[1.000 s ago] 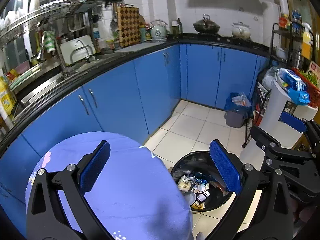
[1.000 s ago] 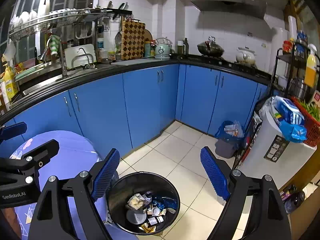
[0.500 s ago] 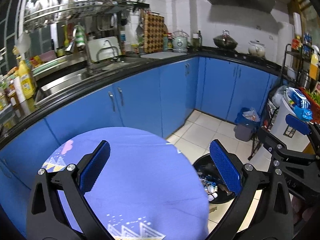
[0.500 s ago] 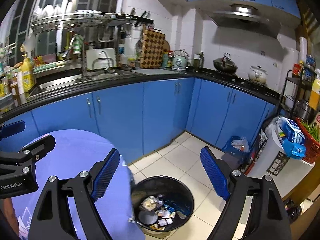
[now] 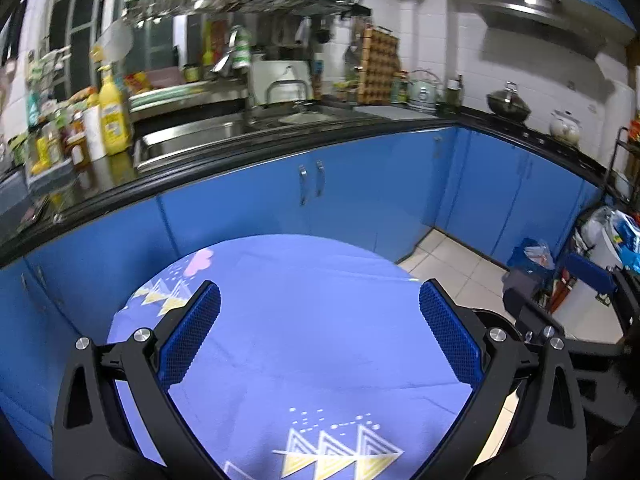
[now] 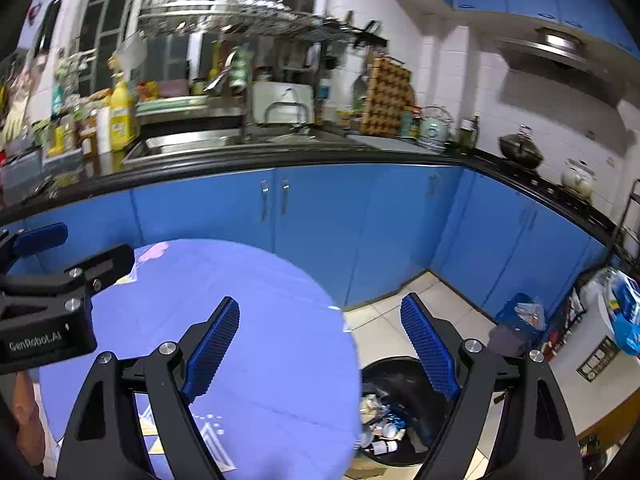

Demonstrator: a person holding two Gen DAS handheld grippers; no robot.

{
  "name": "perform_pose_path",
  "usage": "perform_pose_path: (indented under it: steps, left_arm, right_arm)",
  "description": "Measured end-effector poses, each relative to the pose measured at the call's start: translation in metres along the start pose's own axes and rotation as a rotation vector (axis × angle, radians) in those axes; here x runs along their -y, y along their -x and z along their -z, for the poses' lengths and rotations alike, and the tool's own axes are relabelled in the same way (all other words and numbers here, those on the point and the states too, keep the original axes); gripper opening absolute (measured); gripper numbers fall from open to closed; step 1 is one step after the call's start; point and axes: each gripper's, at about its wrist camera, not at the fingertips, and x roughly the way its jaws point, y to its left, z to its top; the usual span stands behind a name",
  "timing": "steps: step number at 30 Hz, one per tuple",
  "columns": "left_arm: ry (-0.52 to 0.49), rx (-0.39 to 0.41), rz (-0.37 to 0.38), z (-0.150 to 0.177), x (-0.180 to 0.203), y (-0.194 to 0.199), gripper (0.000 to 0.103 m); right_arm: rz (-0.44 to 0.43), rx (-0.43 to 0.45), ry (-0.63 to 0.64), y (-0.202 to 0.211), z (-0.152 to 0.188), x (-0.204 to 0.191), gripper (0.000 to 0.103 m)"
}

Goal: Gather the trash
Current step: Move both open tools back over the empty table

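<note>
The left claw [image 5: 320, 336] and right claw [image 6: 320, 352] are side by side, both wide apart, with nothing between their fingers.

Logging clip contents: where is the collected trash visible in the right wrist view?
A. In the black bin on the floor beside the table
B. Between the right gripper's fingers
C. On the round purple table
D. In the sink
A: the black bin beside the round purple table holds wrappers and small containers; the right gripper is open and empty.
</note>
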Motion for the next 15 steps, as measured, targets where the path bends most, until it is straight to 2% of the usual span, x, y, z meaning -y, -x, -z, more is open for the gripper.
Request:
perform_pose_path:
  steps: [8,15]
  left_arm:
    - [0.068,-0.043,-0.052,0.014,-0.043,-0.013,0.098]
    - [0.111,-0.106,-0.106,0.04,-0.076,-0.033,0.098]
  right_arm:
    - [-0.085,-0.065,0.035,-0.026,0.004,-0.039,0.081]
    - [-0.142,-0.137,0.031,-0.057,0.015,-0.065,0.081]
